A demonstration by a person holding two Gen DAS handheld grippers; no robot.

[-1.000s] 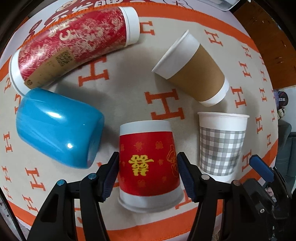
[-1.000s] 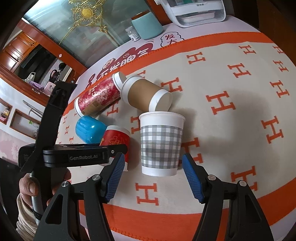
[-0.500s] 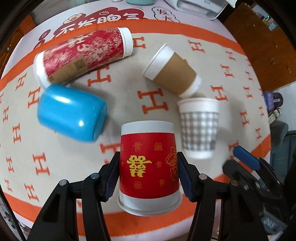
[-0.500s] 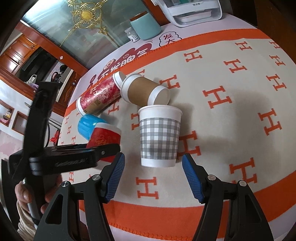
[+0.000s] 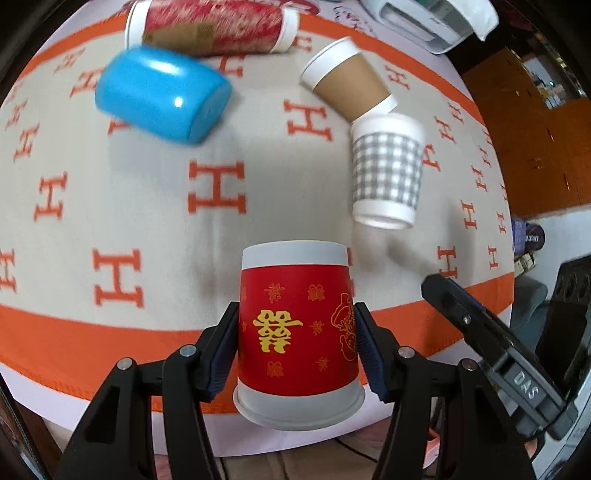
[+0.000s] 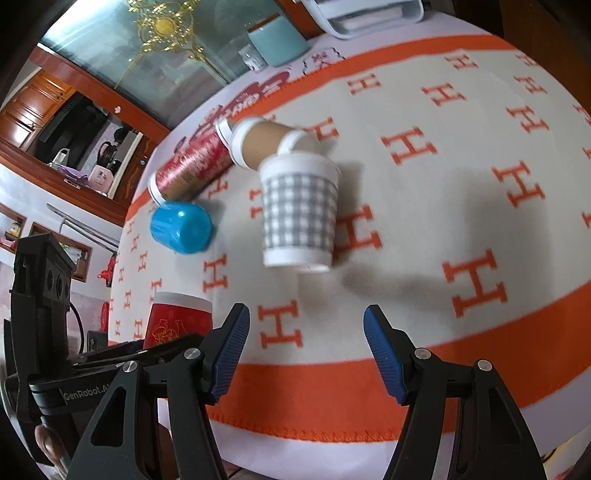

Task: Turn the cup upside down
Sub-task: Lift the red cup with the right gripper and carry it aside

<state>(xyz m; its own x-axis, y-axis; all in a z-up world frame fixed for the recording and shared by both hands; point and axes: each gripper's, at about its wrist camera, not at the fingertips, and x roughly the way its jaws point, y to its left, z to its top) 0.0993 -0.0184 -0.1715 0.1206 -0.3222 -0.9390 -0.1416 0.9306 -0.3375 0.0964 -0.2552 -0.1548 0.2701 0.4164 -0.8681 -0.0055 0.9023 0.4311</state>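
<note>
My left gripper (image 5: 295, 347) is shut on a red paper cup (image 5: 297, 332) with gold characters, its wide rim pointing down toward me, held above the near orange edge of the cloth. The same cup (image 6: 177, 321) shows at the lower left of the right wrist view, behind the left gripper's body (image 6: 44, 332). My right gripper (image 6: 306, 350) is open and empty, above the cloth's near edge, short of a grey-checked paper cup (image 6: 299, 218) that also shows in the left wrist view (image 5: 386, 171).
On the beige cloth with orange H marks (image 5: 147, 206) lie a blue cup (image 5: 162, 98) on its side, a long red tube (image 5: 214, 26) and a brown-sleeved cup (image 5: 349, 79). A white tray (image 6: 369, 14) stands at the far edge.
My left gripper has lifted the red cup off the cloth and drawn it back toward the near edge. My right gripper has backed away from the checked cup.
</note>
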